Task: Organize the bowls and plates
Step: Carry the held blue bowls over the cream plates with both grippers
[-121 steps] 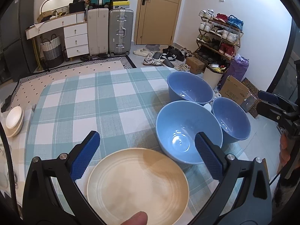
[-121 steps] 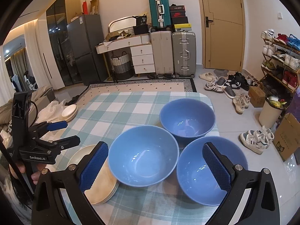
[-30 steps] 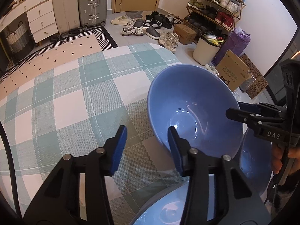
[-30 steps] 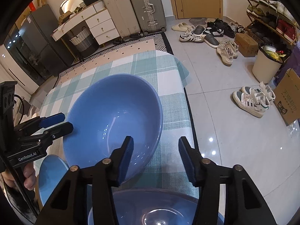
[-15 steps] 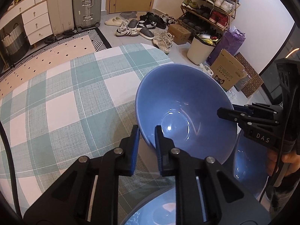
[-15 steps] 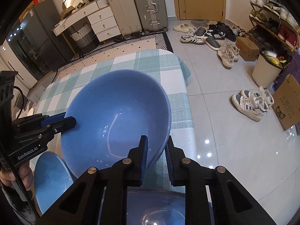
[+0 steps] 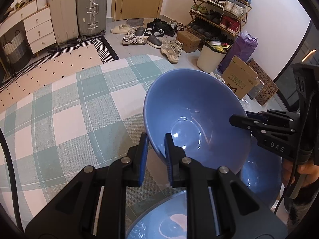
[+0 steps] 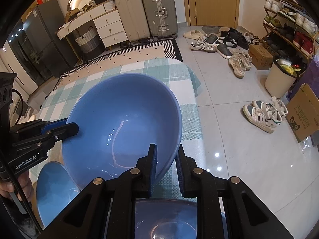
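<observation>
Over the far right corner of the checked tablecloth (image 7: 65, 107), a big blue bowl (image 7: 191, 119) is pinched from both sides at once. It sits tilted, and it looks lifted off the cloth, though I can't say that for sure. The left gripper (image 7: 156, 151) has its jaws closed on the near-left part of the rim, one blue pad inside the bowl and one outside. The right gripper (image 8: 166, 161) does the same thing on the opposite side, jaws clamped over the rim with the wall of the bowl between them. In the left wrist view you can see the right one coming in from the right edge with "DAS" printed on it, and in the right wrist view the left one reaches in from the left with "GenRobot.AI" on its side. Two more blue bowls are on the table: a second bowl (image 7: 261, 171) partly hidden under the held one, and a third bowl (image 7: 179, 223) right below the left gripper. Beyond the table there's a patterned rug (image 7: 59, 63), a couple of suitcases (image 7: 89, 10), a white drawer unit (image 7: 39, 29), a loose pile of shoes (image 7: 151, 33) on the floor, a shoe rack (image 7: 219, 16), a white bin (image 7: 209, 57) and a cardboard box (image 7: 239, 79).
</observation>
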`<state>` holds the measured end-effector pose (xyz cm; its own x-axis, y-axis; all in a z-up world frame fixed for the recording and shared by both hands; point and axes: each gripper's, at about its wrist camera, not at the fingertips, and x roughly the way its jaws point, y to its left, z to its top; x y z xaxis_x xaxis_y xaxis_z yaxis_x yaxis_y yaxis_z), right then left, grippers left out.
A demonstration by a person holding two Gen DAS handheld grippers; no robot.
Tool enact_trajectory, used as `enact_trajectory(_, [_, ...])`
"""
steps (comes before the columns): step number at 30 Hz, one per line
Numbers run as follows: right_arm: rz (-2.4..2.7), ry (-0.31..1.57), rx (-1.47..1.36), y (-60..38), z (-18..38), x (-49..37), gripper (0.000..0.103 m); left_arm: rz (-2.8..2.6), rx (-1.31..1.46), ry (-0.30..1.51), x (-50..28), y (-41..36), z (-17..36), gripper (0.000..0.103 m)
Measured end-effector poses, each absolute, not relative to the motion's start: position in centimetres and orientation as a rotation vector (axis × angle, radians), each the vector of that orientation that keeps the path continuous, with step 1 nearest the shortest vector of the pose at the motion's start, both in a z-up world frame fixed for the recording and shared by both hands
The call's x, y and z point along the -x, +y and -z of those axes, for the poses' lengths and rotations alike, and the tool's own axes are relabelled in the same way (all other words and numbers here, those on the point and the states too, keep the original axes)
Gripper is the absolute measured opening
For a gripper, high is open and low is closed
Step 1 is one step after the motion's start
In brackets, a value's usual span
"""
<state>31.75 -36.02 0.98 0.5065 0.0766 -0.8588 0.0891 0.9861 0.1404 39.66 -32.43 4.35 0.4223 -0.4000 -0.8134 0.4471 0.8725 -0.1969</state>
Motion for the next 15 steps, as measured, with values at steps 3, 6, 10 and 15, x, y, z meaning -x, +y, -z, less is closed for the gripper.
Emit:
enact_trajectory(3, [0.006,1.027,-0.171,-35.8,-1.6,-31.4,0.019,0.532,-0.048,0.989,-39.2,-32.2,-5.2,0.014])
enact_trajectory(6, [0.003,1.01,-0.166,-35.6,-2.5,-30.9,0.019,0.533,-0.045,0.972,-38.5,-31.9,-6.3,0.014])
enact_trajectory(10, [-0.002,0.985,-0.163,-35.5,-3.8,-30.1,0.019,0.53,-0.046,0.95,-37.5,-31.6,-7.8,0.014])
enact_trajectory(15, [-0.006,0.953,-0.158,-34.9,-5.6,-28.9,0.019,0.526,-0.046,0.925,-35.8,-31.2,-9.9,0.014])
